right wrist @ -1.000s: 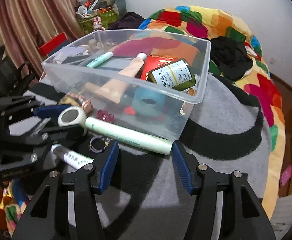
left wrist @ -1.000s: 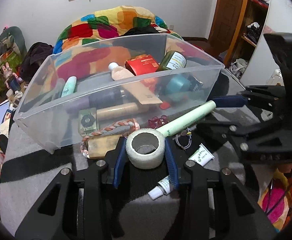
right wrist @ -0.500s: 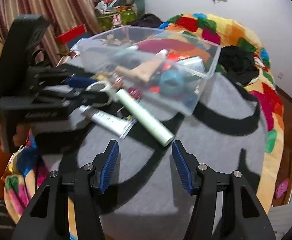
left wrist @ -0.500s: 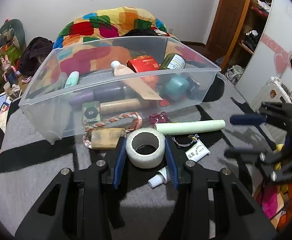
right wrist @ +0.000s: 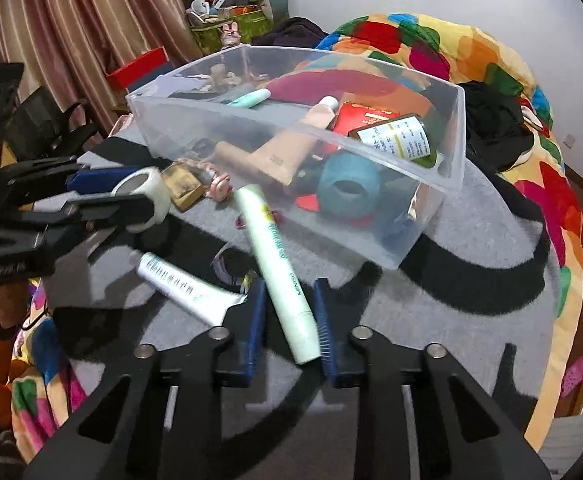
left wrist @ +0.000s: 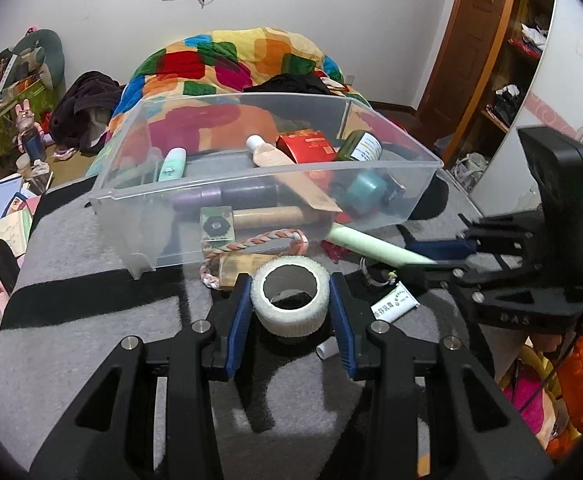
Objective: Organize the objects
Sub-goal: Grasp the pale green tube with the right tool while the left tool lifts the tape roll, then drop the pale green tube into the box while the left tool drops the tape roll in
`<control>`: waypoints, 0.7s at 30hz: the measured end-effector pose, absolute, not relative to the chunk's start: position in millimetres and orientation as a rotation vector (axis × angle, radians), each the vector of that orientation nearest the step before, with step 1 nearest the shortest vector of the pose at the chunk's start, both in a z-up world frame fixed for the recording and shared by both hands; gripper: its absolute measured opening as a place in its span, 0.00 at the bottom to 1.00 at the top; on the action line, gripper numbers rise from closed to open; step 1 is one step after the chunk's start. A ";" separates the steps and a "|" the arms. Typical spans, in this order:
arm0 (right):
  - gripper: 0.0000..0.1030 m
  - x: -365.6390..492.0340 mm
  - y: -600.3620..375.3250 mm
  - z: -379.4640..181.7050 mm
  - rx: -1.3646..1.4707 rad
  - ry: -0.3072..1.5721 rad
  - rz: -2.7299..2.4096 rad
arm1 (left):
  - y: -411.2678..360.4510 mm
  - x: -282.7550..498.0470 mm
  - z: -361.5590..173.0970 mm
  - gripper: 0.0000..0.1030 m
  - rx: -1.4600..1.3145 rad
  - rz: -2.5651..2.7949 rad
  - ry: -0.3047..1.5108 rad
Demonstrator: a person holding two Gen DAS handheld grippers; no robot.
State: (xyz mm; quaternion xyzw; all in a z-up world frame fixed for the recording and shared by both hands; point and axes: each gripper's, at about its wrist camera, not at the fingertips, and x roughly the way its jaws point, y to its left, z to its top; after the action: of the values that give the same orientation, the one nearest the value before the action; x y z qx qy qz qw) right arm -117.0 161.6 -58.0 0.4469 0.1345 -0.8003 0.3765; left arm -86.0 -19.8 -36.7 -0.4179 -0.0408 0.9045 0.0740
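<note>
Since half a second ago the right gripper (right wrist: 289,322) has swung back over the pale green tube (right wrist: 277,266), which now lies between its blue pads; the jaws are closing on the tube's near end, and the right pad (right wrist: 323,328) looks to be against it while the left pad shows a small gap. One second ago those jaws stood wide with the tube lying crosswise ahead of them.

Left gripper (left wrist: 290,304) holds the white tape roll (left wrist: 290,299) — both blue pads press its sides, the roll's hole facing up. Its grip looks the same as before.

Just ahead sits the clear plastic bin (left wrist: 139,216) on the grey blanket with black stripes (right wrist: 471,240). Inside it lie a beige tube (right wrist: 291,148), a red box (right wrist: 361,120), a dark green bottle with a white label (right wrist: 399,138), a teal round thing (right wrist: 347,192) and a small mint tube (right wrist: 251,98).

Outside the bin, near its front wall, lie a white tube with blue print (right wrist: 183,288), a braided cord loop (left wrist: 259,242) and a brownish block (right wrist: 183,188) — all on the blanket. The green tube's far end reaches the bin's front wall.
</note>
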 end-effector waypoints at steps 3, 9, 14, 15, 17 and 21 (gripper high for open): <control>0.15 -106.1 166.4 -56.4 1.128 0.356 -2.047 | -20.0 -85.5 -35.0 0.37 -1.242 2.719 -0.138; 0.14 -95.3 176.3 -46.2 1.096 0.321 -2.086 | -19.5 -83.8 -28.7 0.37 -1.218 2.740 -0.138; 0.14 -85.0 179.6 -24.6 1.016 0.285 -2.121 | -24.4 -80.4 -14.0 0.37 -1.162 2.778 -0.153; 0.14 -82.7 179.7 -19.7 0.996 0.279 -2.124 | -25.5 -80.2 -11.1 0.37 -1.150 2.784 -0.157; 0.14 -79.5 178.9 -10.4 0.959 0.268 -2.141 | -27.7 -79.9 -4.9 0.37 -1.125 2.800 -0.162; 0.14 -84.3 176.9 6.5 0.907 0.211 -2.192 | -30.2 -84.5 9.4 0.37 -1.074 2.841 -0.152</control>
State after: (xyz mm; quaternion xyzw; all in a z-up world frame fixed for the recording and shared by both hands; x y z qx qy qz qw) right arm -84.3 176.9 6.5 0.3536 0.0824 -0.8548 0.3707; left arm -84.5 -30.2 9.4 -0.3528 -0.0499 0.9330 0.0504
